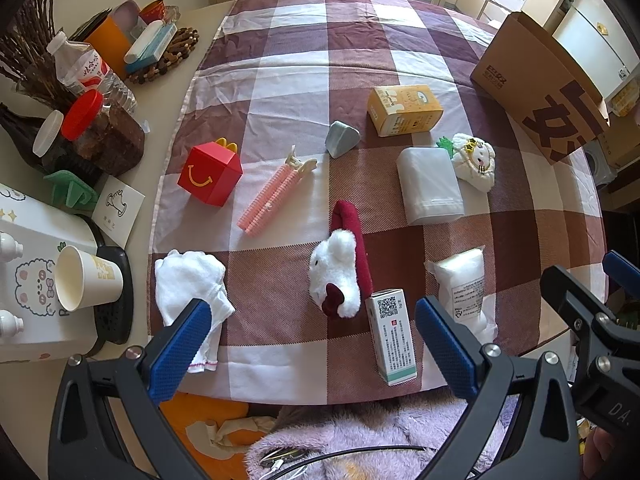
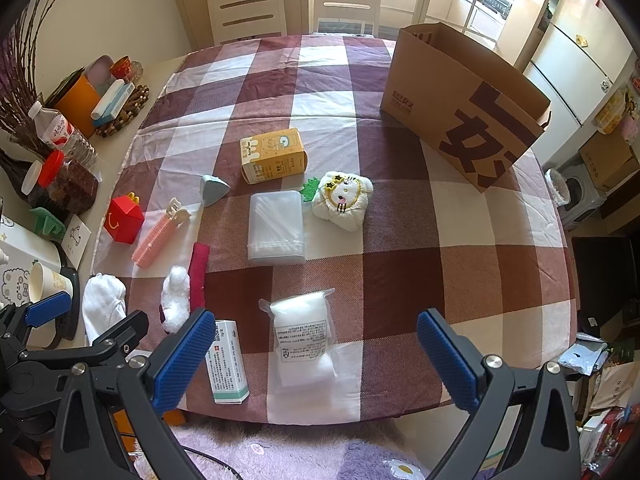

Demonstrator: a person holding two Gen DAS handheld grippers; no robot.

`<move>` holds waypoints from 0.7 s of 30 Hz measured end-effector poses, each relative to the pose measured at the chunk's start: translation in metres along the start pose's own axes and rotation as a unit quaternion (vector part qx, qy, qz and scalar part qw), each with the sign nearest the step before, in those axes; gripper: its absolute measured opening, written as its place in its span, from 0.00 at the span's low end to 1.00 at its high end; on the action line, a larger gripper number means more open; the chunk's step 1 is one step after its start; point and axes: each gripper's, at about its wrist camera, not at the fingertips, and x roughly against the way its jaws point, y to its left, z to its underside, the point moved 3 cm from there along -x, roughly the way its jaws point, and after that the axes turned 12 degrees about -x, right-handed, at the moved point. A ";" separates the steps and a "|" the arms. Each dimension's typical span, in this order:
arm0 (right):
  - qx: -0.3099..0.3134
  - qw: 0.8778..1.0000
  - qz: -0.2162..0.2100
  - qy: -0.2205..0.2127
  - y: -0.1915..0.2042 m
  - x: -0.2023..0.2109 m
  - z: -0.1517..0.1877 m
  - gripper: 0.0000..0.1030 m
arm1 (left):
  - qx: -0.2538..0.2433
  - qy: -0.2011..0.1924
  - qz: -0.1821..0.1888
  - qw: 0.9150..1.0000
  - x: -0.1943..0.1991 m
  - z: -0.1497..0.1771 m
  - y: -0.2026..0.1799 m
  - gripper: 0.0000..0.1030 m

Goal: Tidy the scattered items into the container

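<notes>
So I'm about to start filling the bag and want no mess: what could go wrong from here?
The brown paper bag stands far across the table and leans, so a dropped item may tip it. The white-and-green carton and the plastic pouch lie close together near the table edge; grabbing one could push the other off.

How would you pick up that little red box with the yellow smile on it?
Grip the red box across its two flat side walls, coming down from above. It stands upright on the checked cloth with free space around it, and its sloped top and yellow handles offer a poorer hold than the sides.
</notes>
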 end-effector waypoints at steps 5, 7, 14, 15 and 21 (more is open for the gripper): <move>0.000 1.000 0.000 -0.002 0.001 0.001 0.001 1.00 | -0.001 -0.001 0.000 1.000 0.002 0.001 0.000 1.00; 0.000 1.000 -0.001 -0.002 0.000 0.002 0.002 1.00 | -0.001 -0.001 -0.001 1.000 0.002 0.000 0.000 1.00; -0.001 1.000 -0.002 0.001 -0.003 0.002 0.003 1.00 | -0.005 -0.005 -0.003 1.000 0.007 0.003 -0.001 1.00; -0.001 1.000 -0.002 0.002 -0.004 0.001 0.002 1.00 | -0.004 -0.007 -0.003 1.000 0.008 0.003 -0.001 1.00; 0.036 0.998 -0.040 -0.027 -0.004 0.002 -0.009 1.00 | 0.012 -0.020 -0.009 1.000 0.014 0.005 -0.005 1.00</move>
